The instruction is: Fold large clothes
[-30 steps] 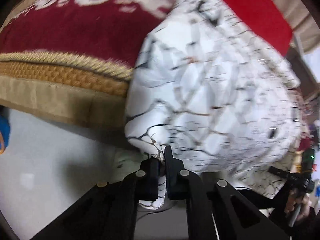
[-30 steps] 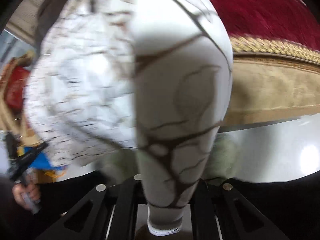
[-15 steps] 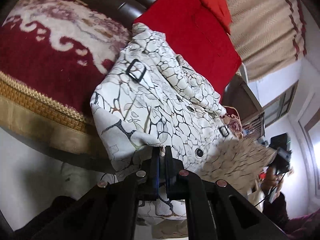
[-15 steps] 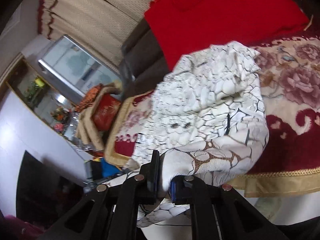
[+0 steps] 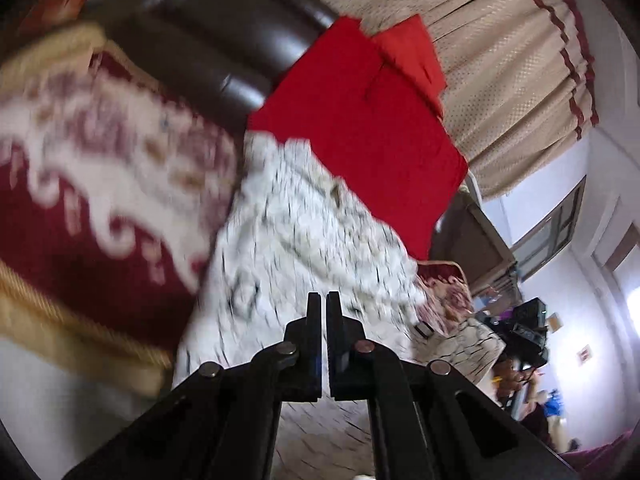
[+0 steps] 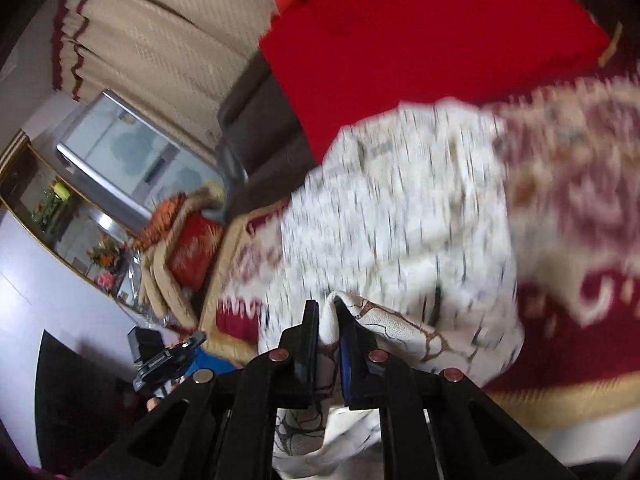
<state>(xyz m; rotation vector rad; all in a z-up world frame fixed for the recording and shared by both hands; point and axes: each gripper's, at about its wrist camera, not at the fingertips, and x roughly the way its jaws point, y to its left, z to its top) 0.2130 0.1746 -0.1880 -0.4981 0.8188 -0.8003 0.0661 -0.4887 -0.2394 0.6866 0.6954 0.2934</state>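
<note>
My right gripper [image 6: 329,310] pinched an edge of the white patterned coat [image 6: 400,216]; my left gripper [image 5: 323,304] was closed, nothing visible between its jaws. The coat lay bunched on the sofa [image 5: 100,208], folding barely begun.

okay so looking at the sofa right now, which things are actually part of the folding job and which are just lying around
Part of the job:
- white crackle-print coat
- right tool, shut on a fold of the coat
- left tool, shut; grip on cloth unclear

Just lying about:
- red cushion
- maroon floral sofa cover
- beige curtain
- red patterned cushion on the far seat
</note>
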